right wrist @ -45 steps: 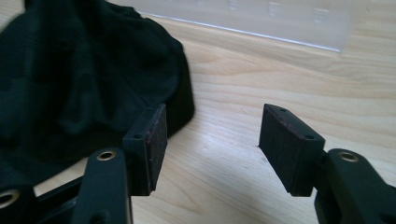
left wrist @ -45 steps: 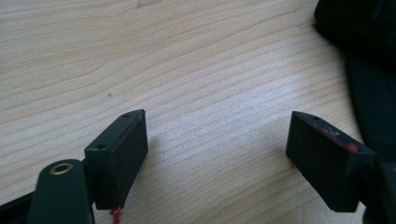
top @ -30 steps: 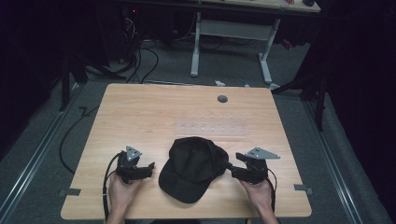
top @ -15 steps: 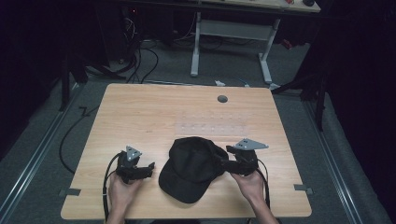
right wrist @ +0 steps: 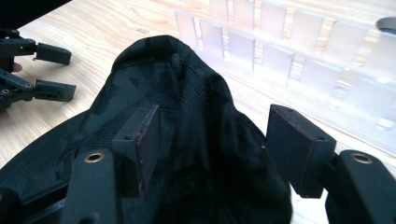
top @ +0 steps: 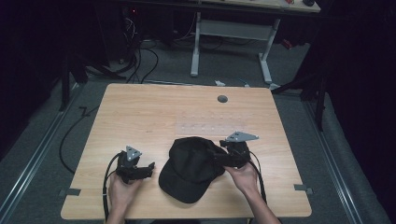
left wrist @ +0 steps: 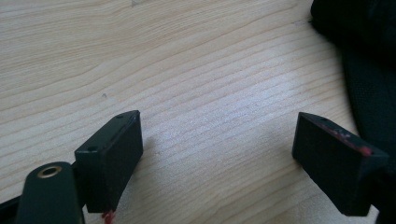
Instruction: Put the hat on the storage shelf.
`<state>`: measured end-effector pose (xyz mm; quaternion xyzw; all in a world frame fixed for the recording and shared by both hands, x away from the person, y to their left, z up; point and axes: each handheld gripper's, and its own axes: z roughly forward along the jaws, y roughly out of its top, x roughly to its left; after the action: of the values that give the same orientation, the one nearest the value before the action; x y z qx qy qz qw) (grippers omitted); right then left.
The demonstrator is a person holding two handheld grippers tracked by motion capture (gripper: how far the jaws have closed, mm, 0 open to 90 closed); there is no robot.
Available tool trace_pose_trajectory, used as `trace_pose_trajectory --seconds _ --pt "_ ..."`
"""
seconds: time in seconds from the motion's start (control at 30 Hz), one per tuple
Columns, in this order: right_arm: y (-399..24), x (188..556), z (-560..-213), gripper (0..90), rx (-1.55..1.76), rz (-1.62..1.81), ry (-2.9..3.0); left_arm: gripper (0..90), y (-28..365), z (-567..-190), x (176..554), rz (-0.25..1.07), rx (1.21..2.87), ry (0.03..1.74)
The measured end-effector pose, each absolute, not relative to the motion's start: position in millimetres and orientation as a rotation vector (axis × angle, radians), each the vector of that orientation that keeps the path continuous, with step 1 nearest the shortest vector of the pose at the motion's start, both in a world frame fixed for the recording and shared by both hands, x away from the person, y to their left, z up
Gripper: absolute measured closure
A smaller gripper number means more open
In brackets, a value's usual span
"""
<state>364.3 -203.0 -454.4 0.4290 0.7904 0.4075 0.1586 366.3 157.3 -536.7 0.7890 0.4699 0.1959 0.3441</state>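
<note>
1. The black cap [top: 192, 167] lies on the bench [top: 140, 116].
2. Right gripper [top: 223, 158]: fingers spread wide around the cap's crown, not clamped.
3. Left gripper [top: 150, 169]: fingers released, just beside the cap.

Light wooden table [top: 140, 116] with a round grey grommet [top: 222, 99] near its far edge. Grey carpeted floor [top: 42, 154]. Beyond: white-legged desk frame [top: 231, 30], black cables [top: 140, 58]. Surroundings dark.

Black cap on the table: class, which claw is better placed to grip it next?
The right claw: its open jaws already straddle the black cap. The left claw is open over bare table, beside the cap.
</note>
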Motion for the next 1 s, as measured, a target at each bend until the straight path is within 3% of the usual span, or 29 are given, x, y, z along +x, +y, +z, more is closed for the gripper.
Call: trace_pose_trajectory --seconds 0.6,1.0 --pt "-189 386 -468 46.5 1.292 1.104 2.31 16.7 157 -537 366 0.509 2.047 1.22" --pt "-186 388 -471 72.6 1.277 1.109 2.355 17.0 158 -537 366 0.507 2.045 1.22"
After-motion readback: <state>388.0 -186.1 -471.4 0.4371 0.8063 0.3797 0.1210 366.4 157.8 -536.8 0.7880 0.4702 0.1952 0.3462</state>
